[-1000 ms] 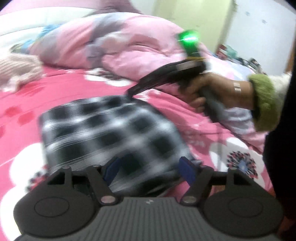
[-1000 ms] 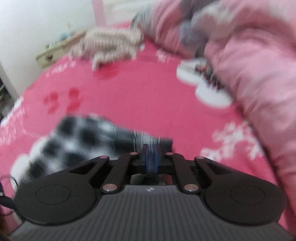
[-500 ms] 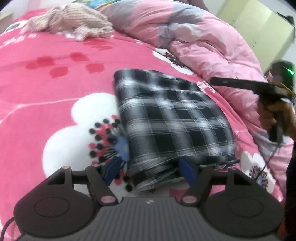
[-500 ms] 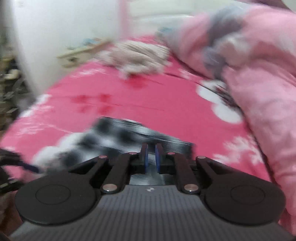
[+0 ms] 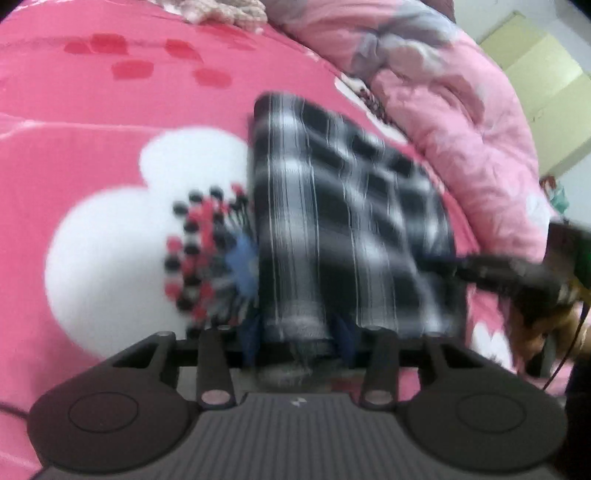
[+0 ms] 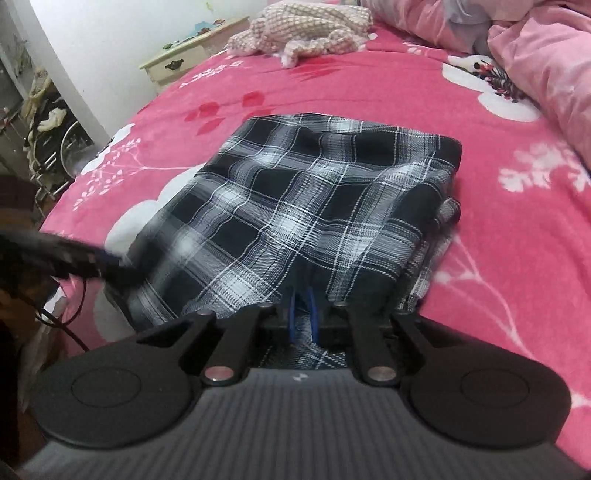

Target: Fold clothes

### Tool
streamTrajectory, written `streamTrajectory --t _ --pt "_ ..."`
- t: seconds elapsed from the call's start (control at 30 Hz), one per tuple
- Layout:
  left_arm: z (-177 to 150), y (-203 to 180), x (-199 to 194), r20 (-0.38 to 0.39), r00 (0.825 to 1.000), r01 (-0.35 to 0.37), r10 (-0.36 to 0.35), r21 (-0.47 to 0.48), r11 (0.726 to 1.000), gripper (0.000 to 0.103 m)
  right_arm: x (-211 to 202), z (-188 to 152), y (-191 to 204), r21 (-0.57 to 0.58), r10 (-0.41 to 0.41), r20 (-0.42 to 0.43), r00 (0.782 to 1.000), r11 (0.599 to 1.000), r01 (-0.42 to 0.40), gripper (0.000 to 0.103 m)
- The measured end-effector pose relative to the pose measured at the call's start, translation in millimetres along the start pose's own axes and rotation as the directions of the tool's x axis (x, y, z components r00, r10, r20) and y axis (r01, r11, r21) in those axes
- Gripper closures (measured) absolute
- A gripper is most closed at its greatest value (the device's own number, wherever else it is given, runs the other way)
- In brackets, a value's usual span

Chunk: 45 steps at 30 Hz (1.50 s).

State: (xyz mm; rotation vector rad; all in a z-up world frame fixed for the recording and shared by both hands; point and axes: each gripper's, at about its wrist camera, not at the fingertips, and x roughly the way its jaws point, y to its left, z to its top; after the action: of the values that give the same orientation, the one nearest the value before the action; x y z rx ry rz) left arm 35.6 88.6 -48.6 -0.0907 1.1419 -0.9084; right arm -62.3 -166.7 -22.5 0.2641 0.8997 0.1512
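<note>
A folded black-and-white plaid cloth garment (image 6: 317, 206) is laid on the pink flower-printed bed cover (image 6: 498, 258), its near edge being held by both tools. The right gripper (image 6: 302, 310) is seen with its jaws clenched on the near hem of the garment, a fold of plaid being pinched between the blue pads. The left gripper (image 5: 295, 332) has just been closing its jaws; a rolled corner of the garment is lodged between them and appears to be squeezed, though blur hides the contact. In the right wrist view the garment's far folded edge is set at 12 o'clock, its ragged layered side edge at 3 o'clock. Bare bed cover is left open beyond 12 o'clock up to a beige knitted garment (image 6: 314, 29), and widely at 3 o'clock. A crumpled pink quilt (image 6: 546, 62) bounds the room at 2 o'clock; the bed's edge runs at 9 o'clock.
</note>
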Motion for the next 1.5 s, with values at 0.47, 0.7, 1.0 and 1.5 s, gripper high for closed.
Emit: streamTrajectory --t 0.47,0.7,1.0,1.5 --pt "-9.4 4.0 -30.2 -0.070 0.997 0.017 -0.013 0.062 0.998 0.074 10.8 8.1 -14.7 0.006 -0.004 0.005 1.000 1.000 0.004 0.096" --pt "5.9 19.3 -6.7 -0.035 0.999 0.032 -0.036 -0.102 0.994 0.075 11.3 8.5 -16.3 0.018 -0.001 0.006 1.000 1.000 0.001 0.096" --pt "-20.5 18.9 -21.9 -0.211 0.976 0.031 -0.044 -0.061 0.998 0.082 12.5 9.2 -17.7 0.013 0.003 0.007 1.000 1.000 -0.003 0.096" --pt "8.2 2.0 7.0 -0.060 0.997 -0.051 0.052 0.023 0.998 0.063 42.4 108.0 59.1 -0.391 0.162 -0.062 0.985 0.904 -0.173 0.093"
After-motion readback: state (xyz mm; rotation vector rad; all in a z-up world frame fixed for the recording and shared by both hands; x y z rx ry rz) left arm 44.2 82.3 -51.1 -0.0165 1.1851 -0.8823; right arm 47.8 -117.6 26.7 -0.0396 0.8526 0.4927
